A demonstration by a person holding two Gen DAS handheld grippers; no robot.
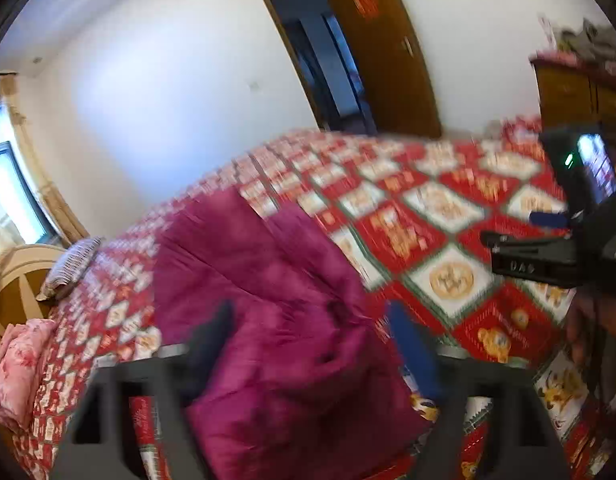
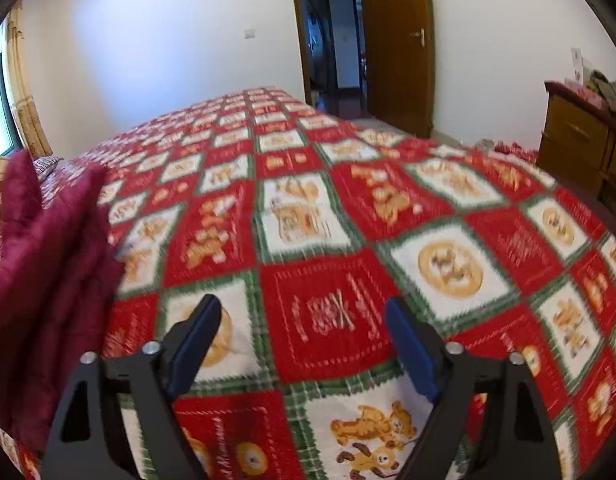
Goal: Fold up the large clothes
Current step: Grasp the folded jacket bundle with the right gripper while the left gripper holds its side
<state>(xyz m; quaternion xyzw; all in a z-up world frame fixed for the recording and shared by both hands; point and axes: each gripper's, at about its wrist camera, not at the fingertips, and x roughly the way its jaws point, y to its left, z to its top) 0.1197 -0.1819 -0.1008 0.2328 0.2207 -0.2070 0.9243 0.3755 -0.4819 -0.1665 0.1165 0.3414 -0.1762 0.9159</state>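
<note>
Magenta quilted garment point(image 1: 276, 300) bunched on the bed's patchwork quilt point(image 2: 327, 208), left of its middle. Left gripper point(image 1: 308, 344) spread wide above it, pinching nothing; right gripper point(image 2: 304, 344) spread over bare quilt. Likely soft, puffy, slippery; best taken at an edge.

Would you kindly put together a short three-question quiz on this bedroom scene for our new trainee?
1. True or false: the magenta quilted garment lies on the patchwork bedspread.
2. What lies between the right gripper fingers: (a) garment, (b) pillow, (c) nothing, only bedspread beyond?
3. Fill in: the wooden door stands ____.

Key: 1 true; 2 c; 3 open. The left gripper is spread open too, the garment showing between its fingers.
</note>
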